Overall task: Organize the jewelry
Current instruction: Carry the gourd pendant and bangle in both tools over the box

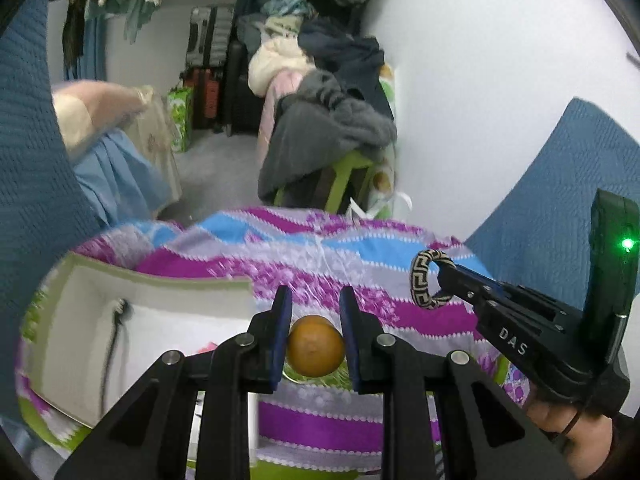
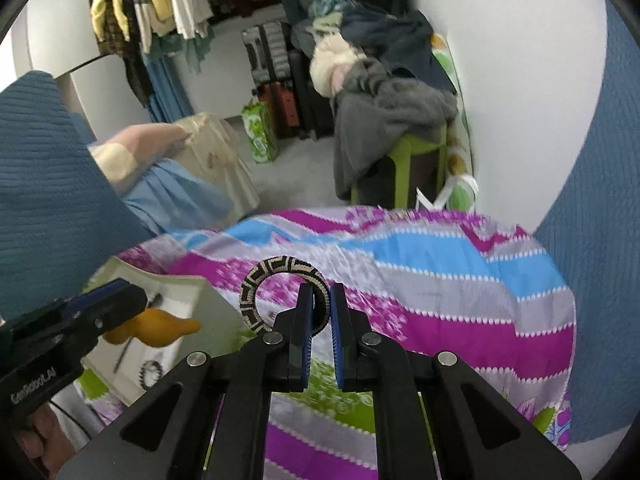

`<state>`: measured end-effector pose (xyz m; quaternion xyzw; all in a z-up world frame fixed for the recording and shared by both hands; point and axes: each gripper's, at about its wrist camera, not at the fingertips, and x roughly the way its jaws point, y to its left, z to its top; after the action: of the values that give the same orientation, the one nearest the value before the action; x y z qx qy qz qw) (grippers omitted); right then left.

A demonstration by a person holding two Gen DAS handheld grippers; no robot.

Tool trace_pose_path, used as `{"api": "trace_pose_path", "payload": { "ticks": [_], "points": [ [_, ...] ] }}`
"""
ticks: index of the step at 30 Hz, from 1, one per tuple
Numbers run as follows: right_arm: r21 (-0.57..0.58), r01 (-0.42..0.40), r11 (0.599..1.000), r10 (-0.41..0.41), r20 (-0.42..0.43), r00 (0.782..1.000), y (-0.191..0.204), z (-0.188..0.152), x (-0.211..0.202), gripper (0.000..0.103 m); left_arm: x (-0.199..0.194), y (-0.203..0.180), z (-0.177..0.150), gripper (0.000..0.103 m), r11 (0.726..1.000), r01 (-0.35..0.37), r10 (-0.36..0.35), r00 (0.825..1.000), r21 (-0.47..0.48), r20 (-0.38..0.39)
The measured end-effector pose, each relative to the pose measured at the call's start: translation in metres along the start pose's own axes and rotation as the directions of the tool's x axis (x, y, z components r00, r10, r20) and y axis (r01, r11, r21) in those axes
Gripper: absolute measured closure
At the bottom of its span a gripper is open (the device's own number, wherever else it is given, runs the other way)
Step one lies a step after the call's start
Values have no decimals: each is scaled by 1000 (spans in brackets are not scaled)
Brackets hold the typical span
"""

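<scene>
**Two pieces held above the bedspread, the white tray waiting at the left**

A striped bedspread (image 2: 440, 280) in magenta, blue and grey is spread across the lower half of both views. On it, toward eight o'clock in the right wrist view, a shallow white tray (image 2: 188, 292) with a pale green rim is seen, tilted slightly; a dark thin item and a small beaded ring appear to lie in it, though blur prevents firmer naming.

The left gripper (image 1: 315, 322) is closed on an amber, rounded ornament (image 1: 315, 346), pinched between the blue pads; in the right wrist view the same piece is seen elongated, with a tapering end pointing toward three o'clock. The right gripper (image 2: 321, 312) is clamped on the band of a black-and-cream key-pattern bangle (image 2: 280, 296), the hoop standing upright and extending toward eleven o'clock from the jaws.

Both pieces are judged to be mid-carry, with placement in the tray as the likely step. The tray should be approached one gripper at a time, so that the two tools are not crowded over the small opening. The bangle is best lowered until its lower edge meets the tray floor, then laid flat before release, since a hoop let go upright may roll. The smooth, rounded ornament is judged liable to slip or roll; it should be set down low, apart from the items already there.
</scene>
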<state>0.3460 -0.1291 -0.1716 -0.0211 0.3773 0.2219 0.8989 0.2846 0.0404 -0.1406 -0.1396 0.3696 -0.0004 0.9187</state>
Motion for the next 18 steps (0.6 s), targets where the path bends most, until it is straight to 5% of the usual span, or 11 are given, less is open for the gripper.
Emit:
{"api": "trace_pose_path", "payload": {
  "ticks": [8, 18],
  "points": [
    [-25, -54, 998, 54, 3, 999, 53, 12, -9, 96, -28, 47, 15, 79, 997, -73, 73, 997, 9, 3],
    [-59, -149, 987, 139, -146, 980, 119, -33, 31, 96, -16, 118, -19, 79, 991, -127, 122, 985, -33, -122]
  ]
}}
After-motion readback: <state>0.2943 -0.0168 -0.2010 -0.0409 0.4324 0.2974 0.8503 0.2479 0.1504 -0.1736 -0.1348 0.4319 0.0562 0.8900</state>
